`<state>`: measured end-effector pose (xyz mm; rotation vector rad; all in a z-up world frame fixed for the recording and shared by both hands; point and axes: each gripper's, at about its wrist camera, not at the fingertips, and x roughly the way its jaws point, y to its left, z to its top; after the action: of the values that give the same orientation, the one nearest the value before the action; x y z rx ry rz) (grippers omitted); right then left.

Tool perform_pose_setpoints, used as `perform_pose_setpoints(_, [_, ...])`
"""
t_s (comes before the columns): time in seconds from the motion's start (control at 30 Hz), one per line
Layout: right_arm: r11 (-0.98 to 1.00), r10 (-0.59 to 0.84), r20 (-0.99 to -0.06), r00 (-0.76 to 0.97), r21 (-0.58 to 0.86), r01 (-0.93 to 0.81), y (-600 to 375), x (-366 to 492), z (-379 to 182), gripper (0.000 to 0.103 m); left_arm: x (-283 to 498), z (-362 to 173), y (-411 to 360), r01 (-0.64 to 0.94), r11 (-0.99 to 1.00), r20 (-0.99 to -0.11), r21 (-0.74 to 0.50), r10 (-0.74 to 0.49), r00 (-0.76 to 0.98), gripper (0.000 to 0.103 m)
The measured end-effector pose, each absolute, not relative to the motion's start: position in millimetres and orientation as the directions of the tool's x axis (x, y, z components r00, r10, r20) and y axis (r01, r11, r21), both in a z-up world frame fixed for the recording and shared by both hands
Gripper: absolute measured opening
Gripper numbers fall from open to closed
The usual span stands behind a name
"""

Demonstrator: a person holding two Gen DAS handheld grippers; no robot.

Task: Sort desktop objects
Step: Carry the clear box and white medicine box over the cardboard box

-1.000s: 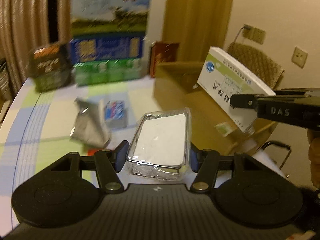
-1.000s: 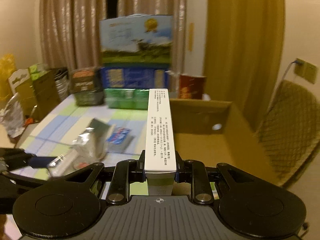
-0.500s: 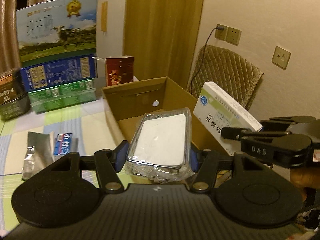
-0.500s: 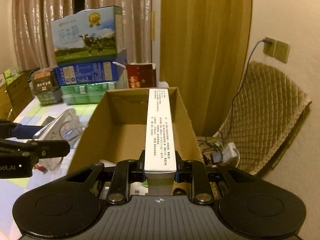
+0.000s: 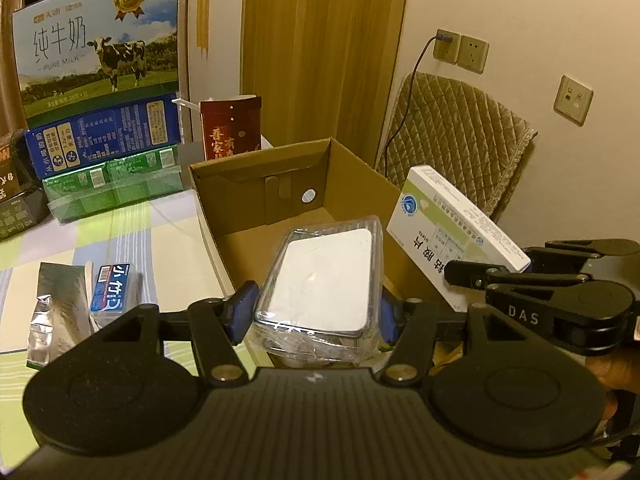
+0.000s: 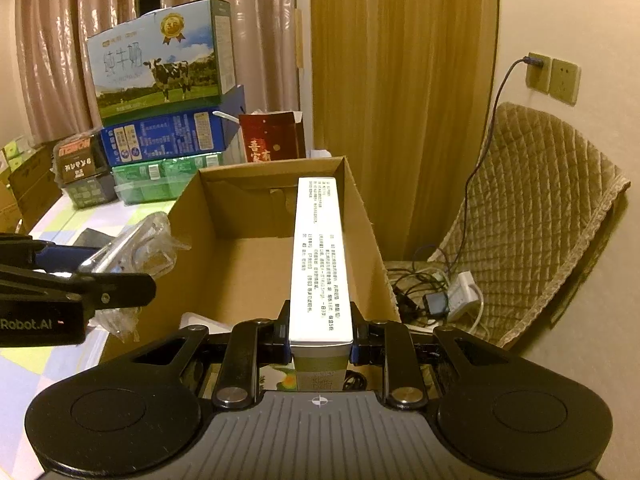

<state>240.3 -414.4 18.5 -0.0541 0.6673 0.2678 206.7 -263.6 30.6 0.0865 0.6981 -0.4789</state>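
With the left gripper (image 5: 316, 312) clenched on the plastic-wrapped tin (image 5: 320, 280) and the right gripper (image 6: 320, 344) on the medicine box (image 6: 318, 264), both above the cardboard box (image 5: 256, 168); lower each well inside before releasing the 2.

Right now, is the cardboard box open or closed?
Open. The cardboard box has no lid or flaps over its top, and both wrist views look down onto its bare floor.

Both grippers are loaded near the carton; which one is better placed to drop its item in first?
Probably the right gripper: its medicine box already reaches over the carton. The left gripper holds its wrapped tin nearer the carton's near-left corner.
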Motion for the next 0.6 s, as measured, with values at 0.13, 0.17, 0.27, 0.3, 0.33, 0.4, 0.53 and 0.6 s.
perform_pose_setpoints(0.13, [0.966, 0.223, -0.619, 0.753, 0.034, -0.258, -416.5, 244.1, 17.2, 0.021, 211.9, 25.3, -266.5, 0.449, 0.887, -0.637, -0.105, -0.407, 0.655, 0.055])
perform_pose_setpoints(0.17, [0.966, 0.222, -0.621, 0.752, 0.034, -0.257, -416.8, 244.8, 16.4, 0.021, 213.2, 23.8, -267.6, 0.449, 0.887, -0.639, -0.108, -0.408, 0.652, 0.055])
perform_pose_setpoints(0.27, [0.967, 0.218, -0.626, 0.749, 0.034, -0.253, -417.8, 246.9, 14.1, 0.021, 219.5, 18.7, -271.7, 0.447, 0.885, -0.647, -0.129, -0.417, 0.639, 0.059])
perform_pose_setpoints(0.3, [0.967, 0.217, -0.627, 0.748, 0.035, -0.252, -418.2, 247.4, 13.4, 0.021, 221.5, 17.1, -272.6, 0.448, 0.884, -0.649, -0.137, -0.422, 0.633, 0.064])
perform_pose_setpoints(0.33, [0.967, 0.217, -0.628, 0.747, 0.036, -0.251, -418.9, 247.7, 12.8, 0.021, 221.9, 16.9, -273.5, 0.450, 0.883, -0.646, -0.134, -0.422, 0.636, 0.065])
perform_pose_setpoints(0.4, [0.968, 0.217, -0.630, 0.746, 0.037, -0.250, -419.5, 247.2, 11.7, 0.021, 219.9, 18.0, -273.1, 0.454, 0.883, -0.639, -0.120, -0.418, 0.645, 0.065])
perform_pose_setpoints(0.53, [0.967, 0.217, -0.634, 0.742, 0.038, -0.251, -419.6, 247.3, 9.5, 0.021, 217.2, 19.0, -265.4, 0.439, 0.891, -0.630, -0.117, -0.408, 0.661, 0.065])
perform_pose_setpoints(0.6, [0.967, 0.219, -0.636, 0.740, 0.039, -0.252, -418.7, 246.8, 8.4, 0.021, 215.5, 18.5, -260.2, 0.431, 0.895, -0.629, -0.118, -0.403, 0.665, 0.065])
